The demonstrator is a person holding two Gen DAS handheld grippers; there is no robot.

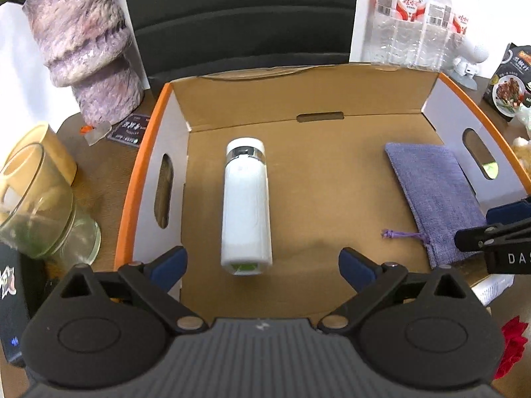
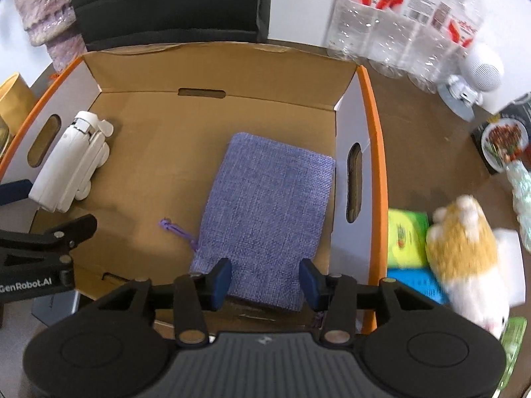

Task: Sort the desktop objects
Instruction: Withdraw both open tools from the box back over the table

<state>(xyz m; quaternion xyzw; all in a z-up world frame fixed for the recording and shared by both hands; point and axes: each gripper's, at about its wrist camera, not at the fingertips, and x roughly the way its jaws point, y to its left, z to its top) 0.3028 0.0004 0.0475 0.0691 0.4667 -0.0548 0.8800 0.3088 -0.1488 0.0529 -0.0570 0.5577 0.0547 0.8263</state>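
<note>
1. Leftmost, outside the cardboard box (image 1: 151, 152), a glass jar (image 1: 43, 212) and a furry purple stand (image 1: 86, 49) sit on the worktop (image 1: 99, 172).
2. Inside the box toward its left wall lies a white device (image 1: 247, 205), flat on the floor; the left tool (image 1: 262, 262) hangs just short of its near end, spread wide and holding nothing.
3. Further right in the box, near the right wall, lies a purple drawstring pouch (image 2: 265, 209); the right tool (image 2: 265, 280) stands half spread over its near edge, pinching nothing.
4. Right of the box on the worktop lie a green packet (image 2: 406, 235), a plush toy (image 2: 464, 252) and, further back, water bottles (image 2: 408, 16).
5. Both items look freshly placed, so the step in hand seems to be letting go. The next move probably calls for lifting clear of the box and reaching right for the plush toy or packet.
</note>
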